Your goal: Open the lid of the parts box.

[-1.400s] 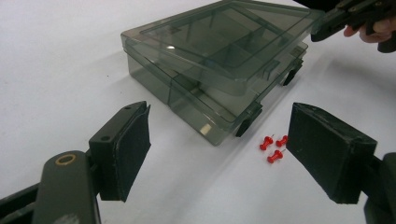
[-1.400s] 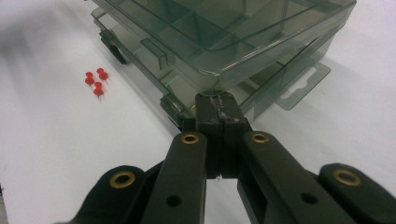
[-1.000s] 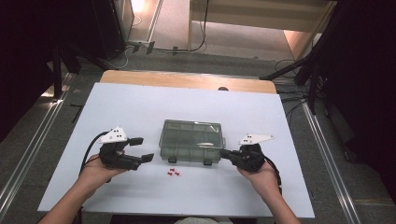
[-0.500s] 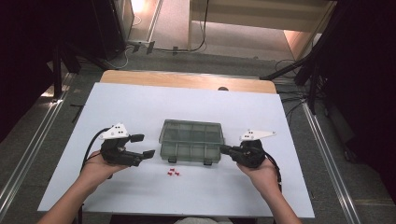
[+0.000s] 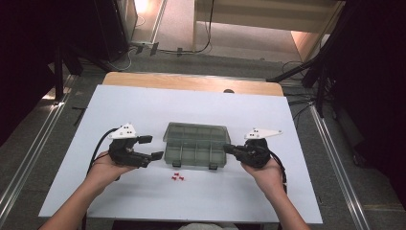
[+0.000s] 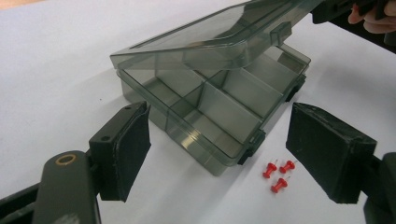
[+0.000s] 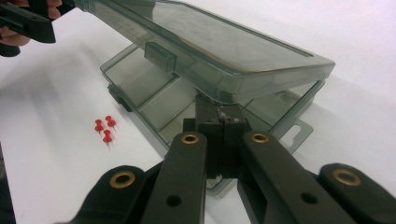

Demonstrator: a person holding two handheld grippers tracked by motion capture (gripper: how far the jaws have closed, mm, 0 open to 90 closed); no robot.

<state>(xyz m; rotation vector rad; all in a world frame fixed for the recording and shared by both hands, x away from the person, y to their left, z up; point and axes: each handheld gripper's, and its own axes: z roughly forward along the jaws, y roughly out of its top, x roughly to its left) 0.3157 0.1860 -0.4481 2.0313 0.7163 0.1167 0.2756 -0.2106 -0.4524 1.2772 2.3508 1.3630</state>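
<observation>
Careful: right gripper (image 7: 219, 122) fingers clenched under lid (image 7: 205, 51) (left gripper (image 6: 219, 144) released); lid may slip off, slamming compartment box (image 6: 219, 116) shut.

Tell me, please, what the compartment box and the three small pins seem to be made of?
Compartment box: likely hard, glossy, smoke-tinted plastic; its dividers show through the raised lid.
Pins: red heads look like moulded plastic, with thin, probably metal, points.

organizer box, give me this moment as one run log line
box: organizer box lid propped part open | right gripper: shut, tips under the lid edge | left gripper: open, beside box | three red pushpins: on table, before box
</observation>
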